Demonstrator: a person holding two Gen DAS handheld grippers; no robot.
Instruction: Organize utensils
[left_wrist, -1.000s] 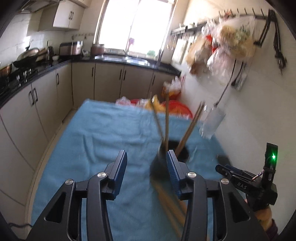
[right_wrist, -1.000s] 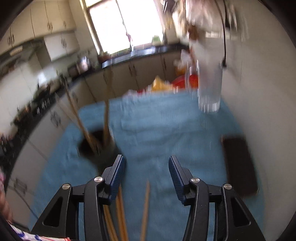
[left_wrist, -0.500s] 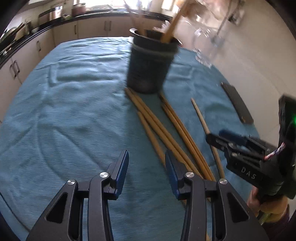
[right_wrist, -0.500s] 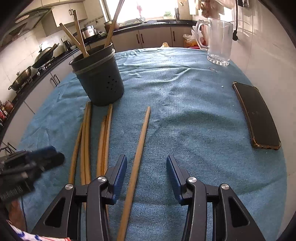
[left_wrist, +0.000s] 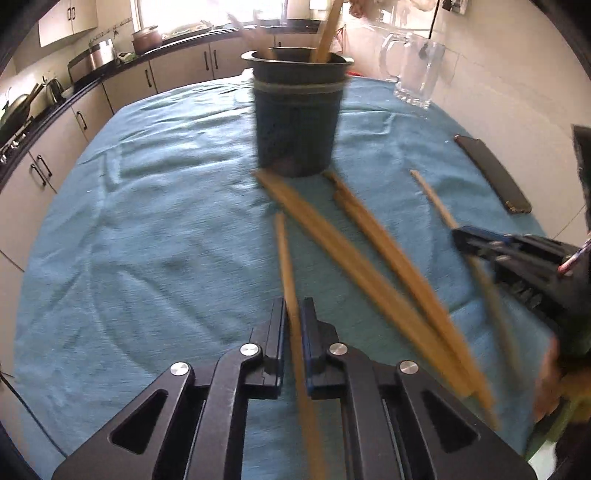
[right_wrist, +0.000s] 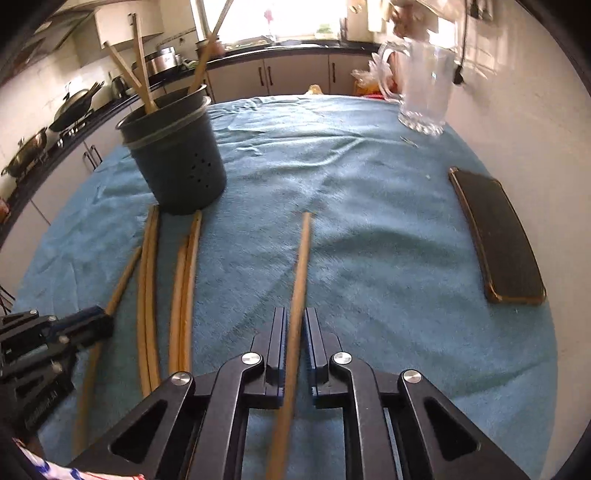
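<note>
A dark utensil holder (left_wrist: 297, 114) with a few wooden chopsticks in it stands on the blue cloth; it also shows in the right wrist view (right_wrist: 175, 155). Several wooden chopsticks (left_wrist: 354, 258) lie on the cloth in front of it. My left gripper (left_wrist: 291, 314) is shut on one chopstick (left_wrist: 284, 251). My right gripper (right_wrist: 295, 325) is shut on another chopstick (right_wrist: 301, 258). The right gripper shows at the right edge of the left wrist view (left_wrist: 517, 251), the left gripper at the left edge of the right wrist view (right_wrist: 55, 332).
A glass pitcher (right_wrist: 424, 85) stands at the far right of the table. A dark phone (right_wrist: 495, 236) lies by the right wall. Blue cloth (left_wrist: 147, 240) covers the table. Kitchen cabinets and a stove lie to the left.
Both grippers have closed, each on a chopstick lying on the cloth. Half a second ago both were open above the chopsticks.
</note>
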